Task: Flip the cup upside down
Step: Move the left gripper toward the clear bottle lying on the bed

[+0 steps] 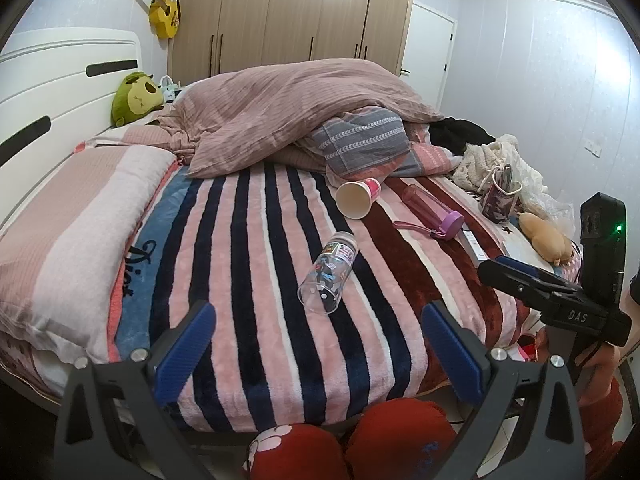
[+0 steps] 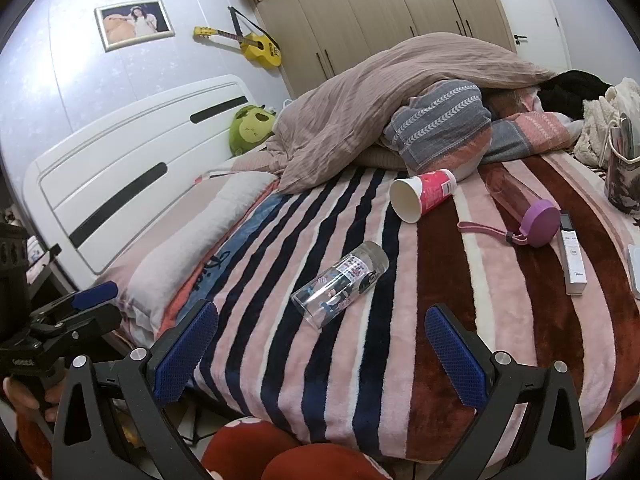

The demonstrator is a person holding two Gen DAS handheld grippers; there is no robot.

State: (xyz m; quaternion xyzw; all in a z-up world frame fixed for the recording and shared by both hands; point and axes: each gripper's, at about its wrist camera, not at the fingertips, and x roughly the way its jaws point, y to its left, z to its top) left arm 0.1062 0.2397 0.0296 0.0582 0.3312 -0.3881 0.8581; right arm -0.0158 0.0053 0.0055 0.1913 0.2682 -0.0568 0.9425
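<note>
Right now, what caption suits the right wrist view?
Open blue-padded fingers hover before a clear sticker-covered glass cup lying sideways on a striped fleece blanket.

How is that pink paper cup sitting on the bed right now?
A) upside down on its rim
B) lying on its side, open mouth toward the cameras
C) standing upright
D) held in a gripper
B: the pink paper cup lies on its side on the striped blanket, its white inside showing toward both cameras, and neither open gripper touches it.

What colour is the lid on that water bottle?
Purple lid, clearest in the right wrist view.
</note>
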